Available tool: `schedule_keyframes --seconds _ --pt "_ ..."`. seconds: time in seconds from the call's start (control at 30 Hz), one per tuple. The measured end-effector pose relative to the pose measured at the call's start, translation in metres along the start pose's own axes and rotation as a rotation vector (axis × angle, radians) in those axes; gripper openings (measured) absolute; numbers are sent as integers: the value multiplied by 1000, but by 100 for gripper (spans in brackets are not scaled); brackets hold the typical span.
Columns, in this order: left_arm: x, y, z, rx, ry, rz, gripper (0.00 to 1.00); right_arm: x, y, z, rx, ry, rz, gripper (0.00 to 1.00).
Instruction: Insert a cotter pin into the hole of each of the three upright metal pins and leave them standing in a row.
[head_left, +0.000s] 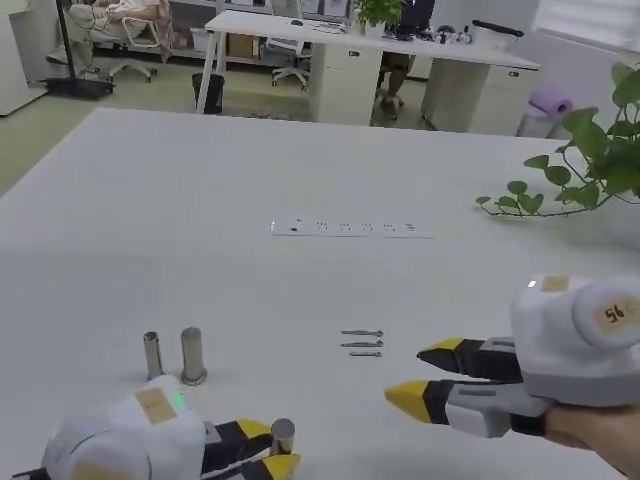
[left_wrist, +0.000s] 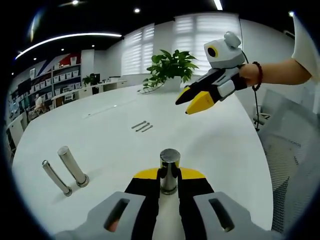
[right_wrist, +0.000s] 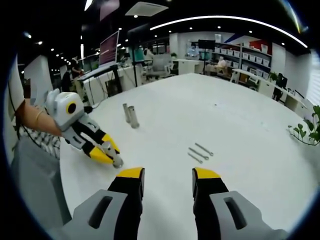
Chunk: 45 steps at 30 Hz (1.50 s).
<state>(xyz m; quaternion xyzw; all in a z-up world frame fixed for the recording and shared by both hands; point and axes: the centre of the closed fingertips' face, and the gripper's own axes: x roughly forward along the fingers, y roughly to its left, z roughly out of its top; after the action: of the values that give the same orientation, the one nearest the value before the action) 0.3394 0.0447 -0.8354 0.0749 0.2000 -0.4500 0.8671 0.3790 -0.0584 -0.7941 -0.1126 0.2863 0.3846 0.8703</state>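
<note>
Left gripper view: one metal pin (left_wrist: 169, 170) stands upright, clamped between the jaws of the left tool (left_wrist: 169, 175). The head view has that same pin low at the frame edge, partly hidden by the yellow tips, so the grip is clearer from the left tool's camera.

Right gripper view: the right tool (right_wrist: 168, 176) has its jaws spread with nothing between them. It is above the desk (right_wrist: 240, 115), near the cotter pins (right_wrist: 200, 152) but not touching them.

Counts:
- Metal pins: 3. One is held. The thin pin (head_left: 152, 355) and the thick pin (head_left: 192, 357) stand free just beside each other, near the left tool.
- Cotter pins: 3, lying parallel in a tight group, between the standing pins and the right tool.
- Tools: 2.

The desk is white and large. A power strip (head_left: 350, 228) lies flat further back, and a leafy plant (head_left: 590, 170) sits at the right edge. The room is an open office with more desks, chairs and shelves along one wall. It also has blinds on the windows and ceiling lights.
</note>
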Motion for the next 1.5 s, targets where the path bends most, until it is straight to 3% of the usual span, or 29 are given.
schedule_keyframes --seconds 0.2,0.67,1.0,1.1,1.37,1.5 --pt "0 2 -3 21 33 31 14 0 -1 0 -2 2 -2 39" --pt "-12 6 14 -62 -49 67 40 7 -18 10 -43 13 -5 34" --pt "-24 -1 17 -97 -59 84 56 23 -47 7 -114 80 -37 27" --pt "-27 -4 15 -85 -44 88 61 31 -58 5 -151 113 -46 24" --pt "-34 -6 19 -96 -58 97 72 48 -73 2 -211 172 -26 21" --pt "-37 -6 18 -94 -55 102 77 57 -80 5 -154 170 -11 20"
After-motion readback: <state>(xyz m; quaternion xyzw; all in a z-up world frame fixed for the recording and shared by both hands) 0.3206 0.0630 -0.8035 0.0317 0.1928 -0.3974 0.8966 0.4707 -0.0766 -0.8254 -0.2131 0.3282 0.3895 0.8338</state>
